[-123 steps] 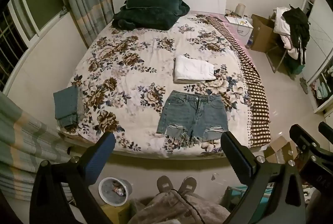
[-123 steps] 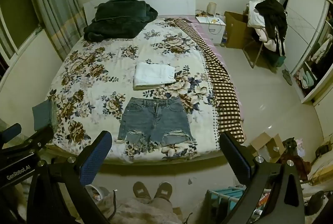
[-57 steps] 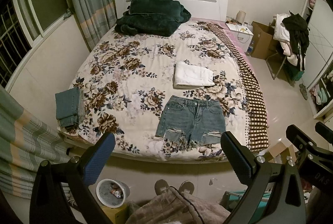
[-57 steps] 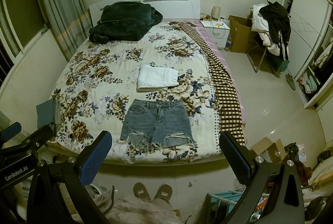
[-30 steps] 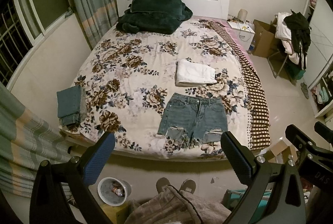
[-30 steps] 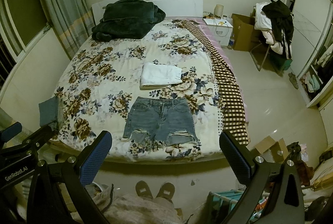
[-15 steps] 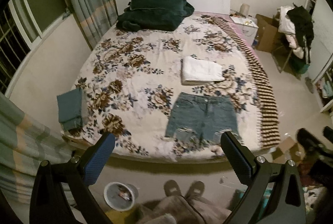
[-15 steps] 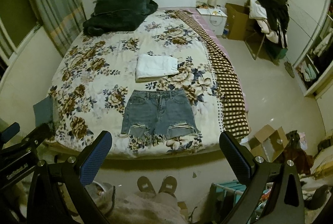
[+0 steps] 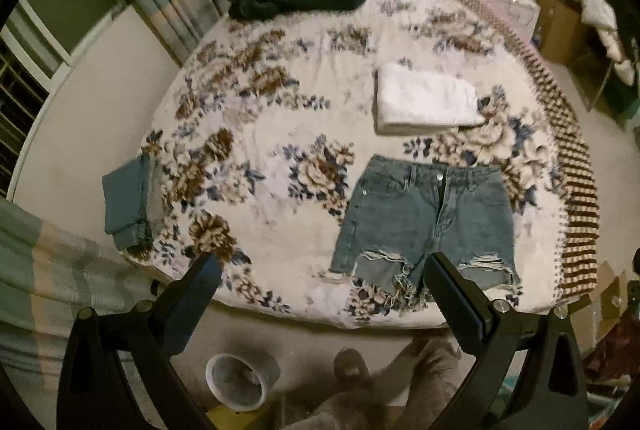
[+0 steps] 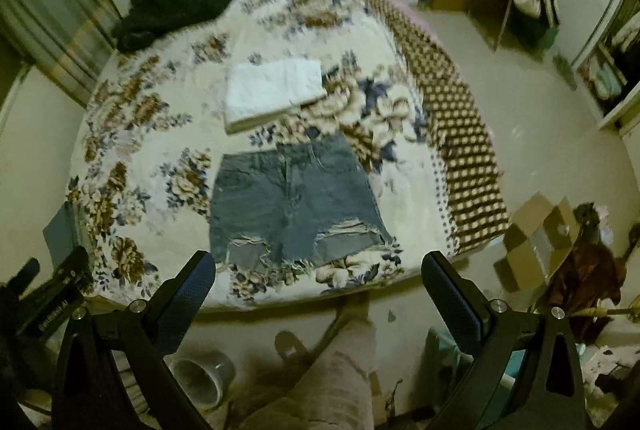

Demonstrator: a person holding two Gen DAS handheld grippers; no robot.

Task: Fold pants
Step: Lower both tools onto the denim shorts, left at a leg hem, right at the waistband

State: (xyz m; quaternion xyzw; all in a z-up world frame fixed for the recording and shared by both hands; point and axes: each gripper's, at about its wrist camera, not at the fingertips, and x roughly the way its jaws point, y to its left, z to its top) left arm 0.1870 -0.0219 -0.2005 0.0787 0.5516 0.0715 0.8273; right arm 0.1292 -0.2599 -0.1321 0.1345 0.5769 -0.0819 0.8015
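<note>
Shorts (image 9: 428, 222): lying flat and face up on the bed (image 9: 272, 134), beyond both pairs of fingers, ready for folding.
Left gripper (image 9: 320, 284) and right gripper (image 10: 318, 282): hovering wide apart, holding nothing.
Beyond the shorts: white folded cloth (image 9: 426, 102).
Left of the left fingers: folded jeans (image 9: 128, 206).
Nothing is blocking the reach.

The left gripper (image 9: 320, 286) is held out with both dark fingers (image 9: 192, 294) spread wide, nothing between them. The right gripper (image 10: 318, 284) is held the same way, its padded fingers (image 10: 452, 294) well apart and empty. Below and between the right gripper's fingers, the person's leg (image 10: 336, 362) and foot (image 10: 290, 346) show, blurred.
</note>
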